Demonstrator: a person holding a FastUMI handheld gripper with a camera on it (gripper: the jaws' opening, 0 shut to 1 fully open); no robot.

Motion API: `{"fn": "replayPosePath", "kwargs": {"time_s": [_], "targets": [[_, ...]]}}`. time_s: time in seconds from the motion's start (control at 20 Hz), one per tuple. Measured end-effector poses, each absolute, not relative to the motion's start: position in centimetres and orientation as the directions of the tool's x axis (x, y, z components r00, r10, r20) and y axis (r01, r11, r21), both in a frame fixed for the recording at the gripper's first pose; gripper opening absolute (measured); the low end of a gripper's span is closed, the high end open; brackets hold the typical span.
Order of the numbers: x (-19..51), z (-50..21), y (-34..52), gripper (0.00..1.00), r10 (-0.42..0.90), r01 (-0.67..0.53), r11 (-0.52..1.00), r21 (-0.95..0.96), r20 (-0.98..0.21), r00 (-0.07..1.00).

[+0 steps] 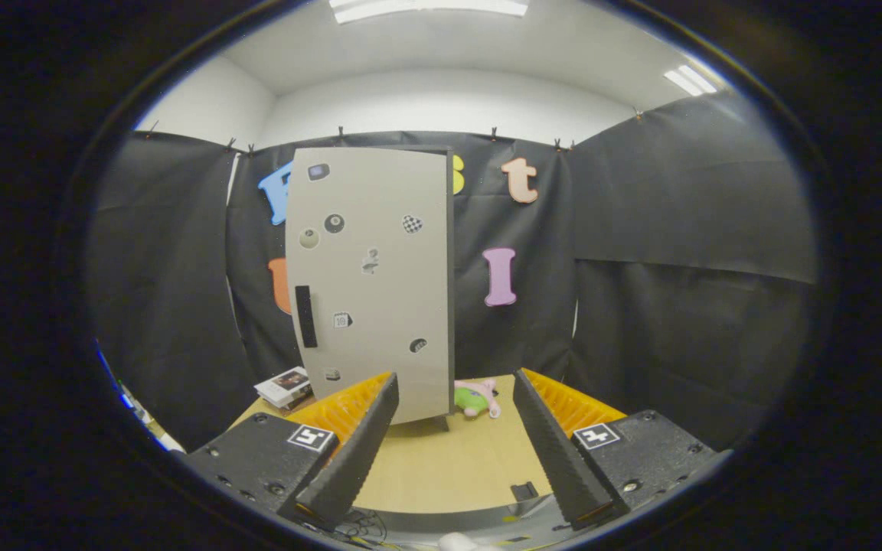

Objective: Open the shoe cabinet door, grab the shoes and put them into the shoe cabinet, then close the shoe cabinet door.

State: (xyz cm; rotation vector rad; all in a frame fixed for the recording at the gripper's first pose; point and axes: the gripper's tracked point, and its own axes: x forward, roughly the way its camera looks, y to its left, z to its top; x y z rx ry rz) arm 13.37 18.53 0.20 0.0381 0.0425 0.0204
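A tall pale grey shoe cabinet (370, 283) stands on the wooden table (449, 459), beyond my left finger. Its door is shut, with a dark vertical handle (305, 316) near the left edge and several small stickers on the front. My gripper (456, 398) is open, fingers wide apart with nothing between them, held back from the cabinet. A small green and pink shoe-like object (475, 398) lies on the table just right of the cabinet's base, between and beyond the fingers.
A stack of booklets (285, 386) lies on the table left of the cabinet. Black cloth walls close the booth behind and on both sides. A small dark piece (524, 490) sits on the near table edge by my right finger.
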Motion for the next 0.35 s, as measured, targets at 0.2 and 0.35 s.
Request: {"fn": "replayPosePath", "kwargs": {"time_s": [0.2, 0.35], "targets": [[12.34, 0.41, 17.82, 0.99, 0.016, -0.014, 0.998, 0.056, -0.035, 0.999], [12.02, 0.60, 17.55, 0.99, 0.016, -0.015, 0.999, 0.048, -0.024, 1.000]]}}
